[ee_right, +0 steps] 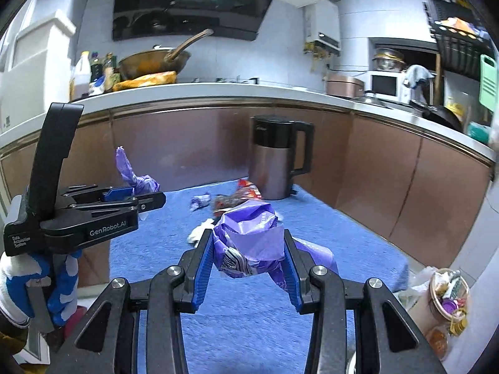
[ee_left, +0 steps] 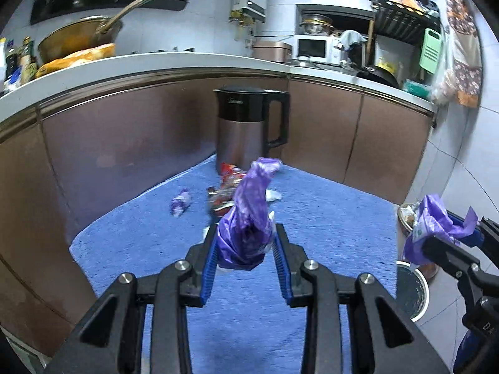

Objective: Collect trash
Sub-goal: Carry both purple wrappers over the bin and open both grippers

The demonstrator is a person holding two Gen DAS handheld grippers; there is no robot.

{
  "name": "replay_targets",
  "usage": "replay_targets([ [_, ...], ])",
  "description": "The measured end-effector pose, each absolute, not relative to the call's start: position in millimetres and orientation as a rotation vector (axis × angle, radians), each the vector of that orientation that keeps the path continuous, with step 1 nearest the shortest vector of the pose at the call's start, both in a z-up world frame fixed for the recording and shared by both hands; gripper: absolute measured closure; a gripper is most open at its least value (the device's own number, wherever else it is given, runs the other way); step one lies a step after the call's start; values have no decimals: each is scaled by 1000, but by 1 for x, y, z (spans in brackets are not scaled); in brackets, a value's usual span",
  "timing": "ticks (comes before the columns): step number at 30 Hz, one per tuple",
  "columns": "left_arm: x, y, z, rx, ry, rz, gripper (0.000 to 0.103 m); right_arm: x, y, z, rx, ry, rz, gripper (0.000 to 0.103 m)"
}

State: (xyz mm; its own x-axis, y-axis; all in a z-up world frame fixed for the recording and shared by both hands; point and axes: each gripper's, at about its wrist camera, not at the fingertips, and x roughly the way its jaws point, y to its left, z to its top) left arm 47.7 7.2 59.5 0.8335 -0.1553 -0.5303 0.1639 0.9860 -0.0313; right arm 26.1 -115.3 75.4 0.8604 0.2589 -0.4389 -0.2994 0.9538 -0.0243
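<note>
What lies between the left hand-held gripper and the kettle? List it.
In the left wrist view: beyond the left hand-held gripper, shut on a purple bag, red snack wrappers lie on the blue mat before the kettle.

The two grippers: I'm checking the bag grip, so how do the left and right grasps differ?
The left gripper pinches a narrow twisted bunch of the purple bag that stands up above its fingers; the right gripper clamps a wider, crumpled fold that spreads across its fingers. Purple plastic trails down past the right gripper; none shows below the left. Both are closed on purple plastic above the blue mat, where wrappers remain.
</note>
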Motion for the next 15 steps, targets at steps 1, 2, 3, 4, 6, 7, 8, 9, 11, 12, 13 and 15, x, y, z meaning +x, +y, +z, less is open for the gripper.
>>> replay_targets([
  [1, 49, -1, 60, 22, 563, -183, 72, 25, -121, 75, -85, 447, 284, 65],
  [2, 50, -13, 60, 30, 568, -204, 72, 24, -130, 74, -72, 448, 269, 65],
  [3, 52, -22, 60, 36, 572, -221, 72, 23, -137, 73, -63, 448, 257, 65],
  [4, 53, -34, 59, 44, 578, -243, 72, 23, -145, 71, -53, 450, 242, 65],
  [6, 56, -58, 56, 63, 590, -287, 72, 22, -167, 66, -23, 458, 204, 65],
  [7, 58, -72, 54, 76, 597, -315, 72, 22, -174, 64, -11, 460, 189, 65],
  [8, 60, -88, 52, 89, 605, -344, 72, 22, -186, 62, 6, 464, 169, 65],
  [9, 61, -100, 51, 100, 611, -367, 72, 22, -201, 59, 31, 468, 140, 65],
  [11, 64, -130, 46, 127, 625, -429, 72, 20, -227, 54, 72, 473, 93, 65],
  [12, 65, -142, 44, 137, 631, -455, 72, 19, -238, 52, 89, 474, 72, 65],
  [13, 66, -157, 42, 151, 639, -488, 72, 17, -255, 49, 111, 479, 41, 65],
  [15, 66, -187, 36, 183, 654, -549, 72, 15, -282, 40, 145, 496, -11, 64],
])
